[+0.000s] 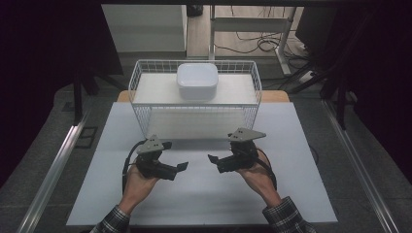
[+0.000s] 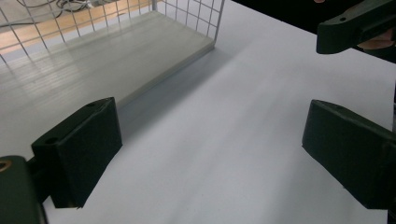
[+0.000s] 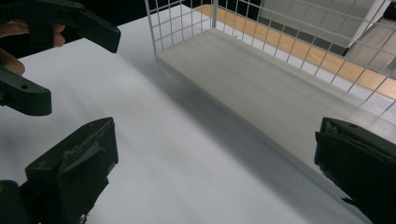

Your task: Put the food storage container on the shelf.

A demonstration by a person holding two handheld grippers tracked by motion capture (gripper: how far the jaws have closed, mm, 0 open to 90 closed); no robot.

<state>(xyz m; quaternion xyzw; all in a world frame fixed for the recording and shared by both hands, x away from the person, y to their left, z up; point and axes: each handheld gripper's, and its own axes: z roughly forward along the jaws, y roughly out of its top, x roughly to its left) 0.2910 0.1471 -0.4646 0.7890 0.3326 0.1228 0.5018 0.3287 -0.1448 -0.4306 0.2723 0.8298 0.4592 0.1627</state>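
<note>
surface: white table (image 1: 204,194) | on it: white wire basket (image 1: 141,119) at far edge

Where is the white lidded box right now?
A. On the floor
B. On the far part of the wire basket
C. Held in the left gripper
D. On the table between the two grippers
B: the white box sits at the far side of the wire basket, away from both open grippers.

Both tools (image 1: 182,166) (image 1: 212,158) agape (seemingly empty)

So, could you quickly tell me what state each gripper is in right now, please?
Left gripper: open, holding nothing, over the white table.
Right gripper: open, holding nothing, over the same table.
</note>
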